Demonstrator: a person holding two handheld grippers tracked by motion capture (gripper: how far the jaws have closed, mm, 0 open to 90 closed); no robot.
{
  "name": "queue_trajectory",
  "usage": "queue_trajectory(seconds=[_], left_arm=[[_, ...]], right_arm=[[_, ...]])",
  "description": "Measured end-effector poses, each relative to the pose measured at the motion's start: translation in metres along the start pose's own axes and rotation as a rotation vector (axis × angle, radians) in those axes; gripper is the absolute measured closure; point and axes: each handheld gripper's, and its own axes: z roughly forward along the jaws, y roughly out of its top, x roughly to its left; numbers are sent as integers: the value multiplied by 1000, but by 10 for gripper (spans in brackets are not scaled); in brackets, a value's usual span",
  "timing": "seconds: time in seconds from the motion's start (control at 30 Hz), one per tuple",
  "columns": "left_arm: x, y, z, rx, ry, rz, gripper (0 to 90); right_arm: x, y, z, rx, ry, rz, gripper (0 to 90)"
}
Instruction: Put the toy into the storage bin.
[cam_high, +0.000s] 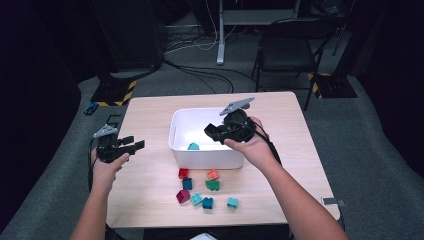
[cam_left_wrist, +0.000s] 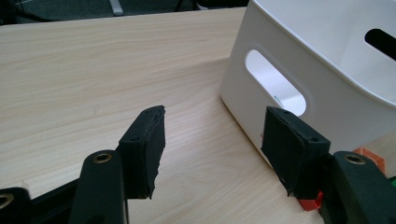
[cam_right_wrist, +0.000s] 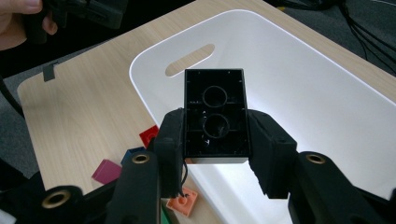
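My right gripper is shut on a black two-stud brick, held hollow underside toward the camera above the white bin. In the high view the black brick hangs over the bin, near its front wall. A teal brick lies inside the bin. My left gripper stands open with nothing between its fingers, left of the bin and just above the table. In the left gripper view its jaws point at the bin's side wall with the handle slot.
Several loose bricks lie on the wooden table in front of the bin, among them red, orange, green and magenta. A folding chair and floor cables stand beyond the table's far edge.
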Motion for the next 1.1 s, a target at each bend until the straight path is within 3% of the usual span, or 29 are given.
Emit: queue_trajectory(seconds=[0.17, 0.73, 1.1], left_arm=[[0, 0, -1, -5, -2, -19, 393], [2, -1, 0, -8, -6, -17, 393], [3, -1, 0, -7, -10, -19, 393]], right_arm=[[-3, 10, 14, 0, 5, -4, 584], [-12, 40, 60, -32, 32, -11, 584], [-19, 46, 88, -24, 27, -11, 584]])
